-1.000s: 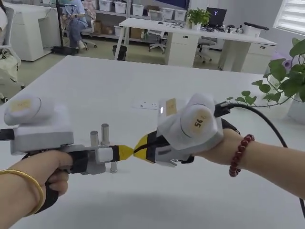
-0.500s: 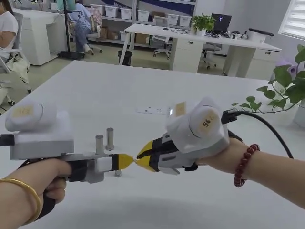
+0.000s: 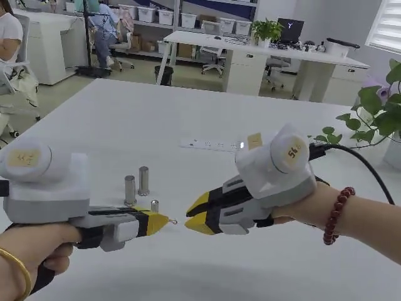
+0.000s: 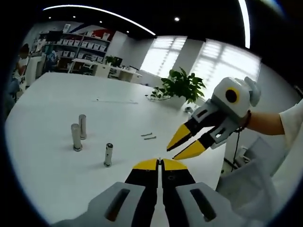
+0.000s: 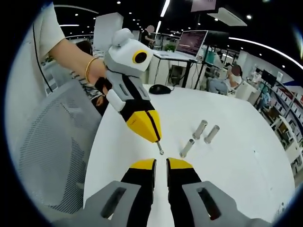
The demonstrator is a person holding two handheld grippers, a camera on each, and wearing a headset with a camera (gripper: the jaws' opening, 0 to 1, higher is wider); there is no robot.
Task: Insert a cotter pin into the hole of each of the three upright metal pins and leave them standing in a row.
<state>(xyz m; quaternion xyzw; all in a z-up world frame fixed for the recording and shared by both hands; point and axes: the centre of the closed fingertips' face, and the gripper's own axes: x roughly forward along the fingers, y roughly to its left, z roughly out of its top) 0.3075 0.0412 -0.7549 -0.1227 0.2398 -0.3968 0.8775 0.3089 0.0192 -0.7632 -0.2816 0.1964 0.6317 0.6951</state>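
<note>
Alignment of cotter pin to hole is what we judge the coming move to turn on; in the head view the left gripper (image 3: 160, 221) has its jaws pressed together on a cotter pin (image 3: 170, 221), whose long axis lies level and points to 3 o'clock; the short metal pin (image 3: 155, 205) stands upright just beside those tips at 11 o'clock, a taller metal pin (image 3: 130, 190) and its neighbour (image 3: 143, 180) further off the same way; the right gripper (image 3: 191, 217) faces in from 3 o'clock, jaws spread and holding nothing; so we take the left as the nearer hand, and the held pin must swing round to meet the cross hole, which is too small for us to make out; in the left gripper view the short pin sits at 9 o'clock from the closed jaws, and two spare cotter pins (image 4: 148, 136) lie loose on the table (image 4: 42, 165), in no tray; in the right gripper view the held pin hangs at 12 o'clock, just above the parted jaws, the short pin at 1 o'clock.
</note>
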